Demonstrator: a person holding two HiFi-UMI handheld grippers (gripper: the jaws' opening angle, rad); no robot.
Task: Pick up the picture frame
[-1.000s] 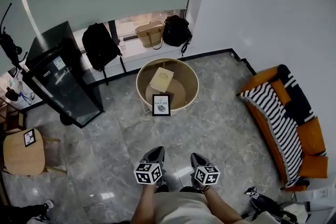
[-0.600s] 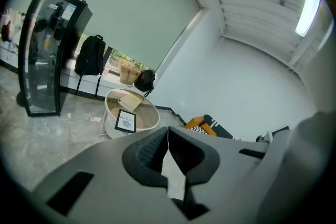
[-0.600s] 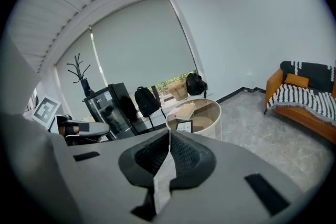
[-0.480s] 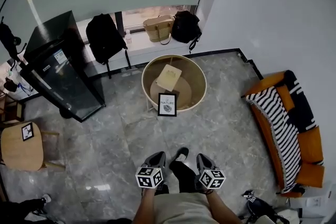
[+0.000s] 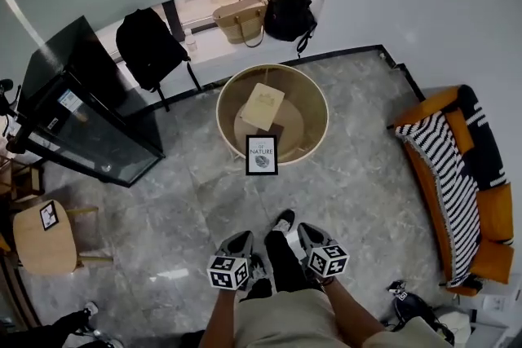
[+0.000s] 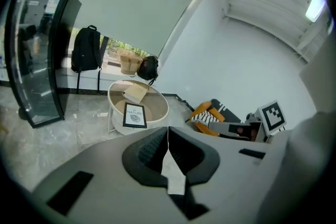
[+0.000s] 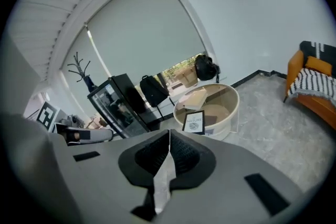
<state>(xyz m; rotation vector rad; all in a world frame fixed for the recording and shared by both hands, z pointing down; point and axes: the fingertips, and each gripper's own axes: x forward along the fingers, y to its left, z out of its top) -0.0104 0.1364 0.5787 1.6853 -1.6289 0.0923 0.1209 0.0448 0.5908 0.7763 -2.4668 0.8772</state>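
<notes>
Frame (image 5: 262, 156) status: it's at the near edge of the round tabletop (image 5: 320, 103), propped upright with the print side facing me. White mat, black border, some text and a small dark picture on it. From my angle I can't tell if it stands on the top itself or leans on the rim.

A tan book (image 5: 263, 106) lies flat further back on the same tabletop, close behind the frame but I can't say if they touch.

Both my tools are nowhere near it. Left tool (image 5: 238, 242) and right tool (image 5: 310, 234) hang low in front of my waist, side by side, pointing across the grey floor (image 5: 367, 191) toward the tabletop. My shoe (image 5: 283, 221) pokes out between them. Each tool's own view shows the jaws pressed together with nothing in them, so both are closed and empty.

Rest of the room:
- glass cabinet (image 5: 77, 122) off to the left, well apart from the tabletop
- black backpack (image 5: 147, 53) leaning under the window, behind the tabletop
- tan bag (image 5: 241, 19) and a black bag (image 5: 287, 14) just beside each other on the sill
- orange sofa (image 5: 489, 220) with a striped throw (image 5: 449, 175) on the right
- small wooden stool (image 5: 37, 244) at far left with a tiny card (image 5: 48, 214) on it
</notes>
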